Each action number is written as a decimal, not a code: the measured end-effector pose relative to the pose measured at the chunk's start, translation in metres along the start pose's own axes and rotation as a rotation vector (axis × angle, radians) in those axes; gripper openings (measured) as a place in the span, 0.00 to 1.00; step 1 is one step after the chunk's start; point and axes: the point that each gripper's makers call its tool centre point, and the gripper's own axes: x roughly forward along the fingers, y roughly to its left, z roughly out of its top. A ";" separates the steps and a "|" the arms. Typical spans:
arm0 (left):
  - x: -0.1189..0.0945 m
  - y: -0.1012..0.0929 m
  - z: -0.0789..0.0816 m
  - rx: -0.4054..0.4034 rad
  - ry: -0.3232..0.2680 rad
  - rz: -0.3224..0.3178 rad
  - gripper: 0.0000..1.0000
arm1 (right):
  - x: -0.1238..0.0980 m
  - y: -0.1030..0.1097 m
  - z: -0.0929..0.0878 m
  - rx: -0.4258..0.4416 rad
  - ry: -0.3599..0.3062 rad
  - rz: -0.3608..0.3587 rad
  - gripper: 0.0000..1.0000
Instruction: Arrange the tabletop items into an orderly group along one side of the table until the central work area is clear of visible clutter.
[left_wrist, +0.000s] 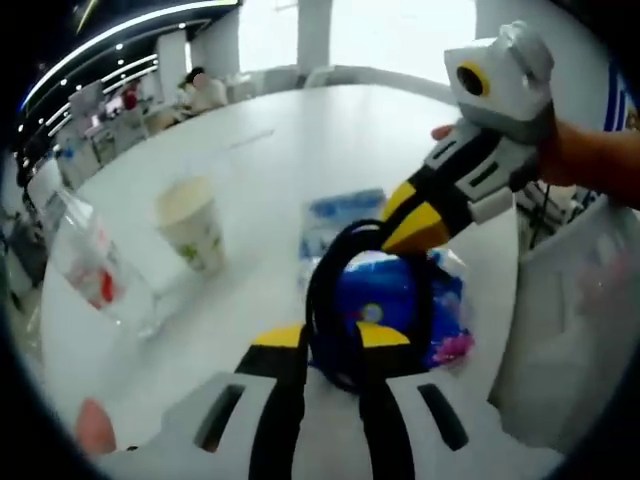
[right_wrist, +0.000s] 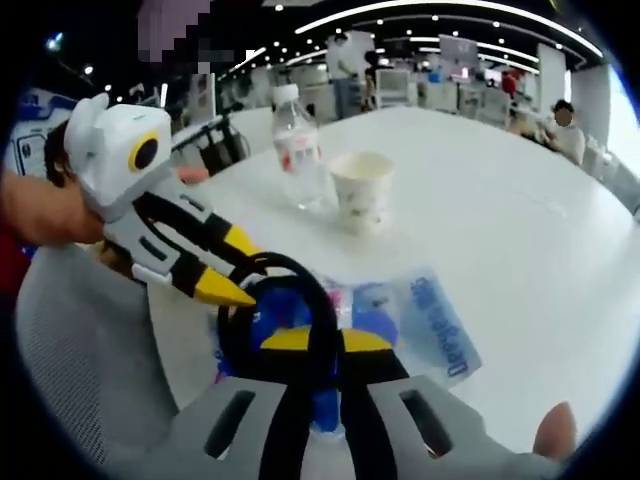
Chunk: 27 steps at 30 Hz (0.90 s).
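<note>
Nearest the lens in the left gripper view, the left gripper (left_wrist: 335, 345) has its yellow-tipped jaws drawn close together on a loop of black rubbery cable (left_wrist: 345, 300); the clenched grip appears intended to steady the loop while the other tool works on it; the right gripper (left_wrist: 415, 232) enters from the right with its jaws nearly closed and its tips touching the upper arc of the same loop. In the right gripper view the right gripper (right_wrist: 325, 340) likewise pinches the black cable (right_wrist: 290, 300) between narrow jaws, and the left gripper (right_wrist: 235, 270) meets the loop from the left; both tools therefore grasp one cable, held above a blue printed plastic packet (right_wrist: 425, 325) lying on the white round table (right_wrist: 520, 200). Beyond the packet stands a pale paper cup (right_wrist: 362, 192); just beside it, a clear plastic water bottle (right_wrist: 297, 150); both upright, close together, near the table edge.
</note>
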 end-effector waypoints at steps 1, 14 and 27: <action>0.000 0.000 0.000 0.001 0.000 0.000 0.15 | -0.001 0.000 0.001 0.002 -0.003 0.000 0.07; -0.013 -0.002 0.020 0.023 -0.037 0.012 0.14 | -0.019 0.002 0.013 0.063 -0.044 0.027 0.07; -0.018 -0.012 0.059 0.071 -0.083 0.006 0.13 | -0.054 -0.009 0.028 0.066 -0.097 -0.002 0.07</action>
